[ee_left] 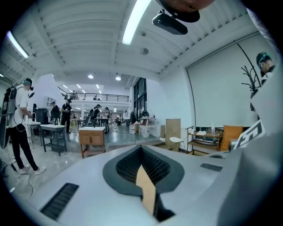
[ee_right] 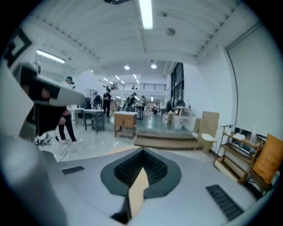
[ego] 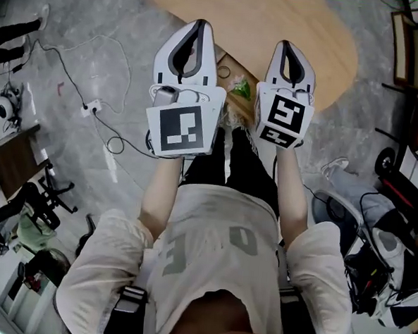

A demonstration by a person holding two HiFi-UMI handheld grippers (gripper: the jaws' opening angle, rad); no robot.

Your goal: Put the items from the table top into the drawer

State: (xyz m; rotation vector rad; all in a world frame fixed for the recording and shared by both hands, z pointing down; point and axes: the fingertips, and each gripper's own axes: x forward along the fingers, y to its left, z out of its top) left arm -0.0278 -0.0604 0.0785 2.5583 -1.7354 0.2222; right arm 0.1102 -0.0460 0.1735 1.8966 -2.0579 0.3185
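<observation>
White left gripper and right gripper (both empty) have jaws pressed together; shirt shows letters O, E.

Left gripper and right gripper: white shells, dark grey ribbed inner faces, a tan strip at the seam, black-and-white square markers. Desk, twelve o'clock: pale wood grain. Floor, nine to eleven o'clock: grey, marbled. Small item on the desk edge: green. Shirt, six o'clock: off-white, grey lettering.
</observation>
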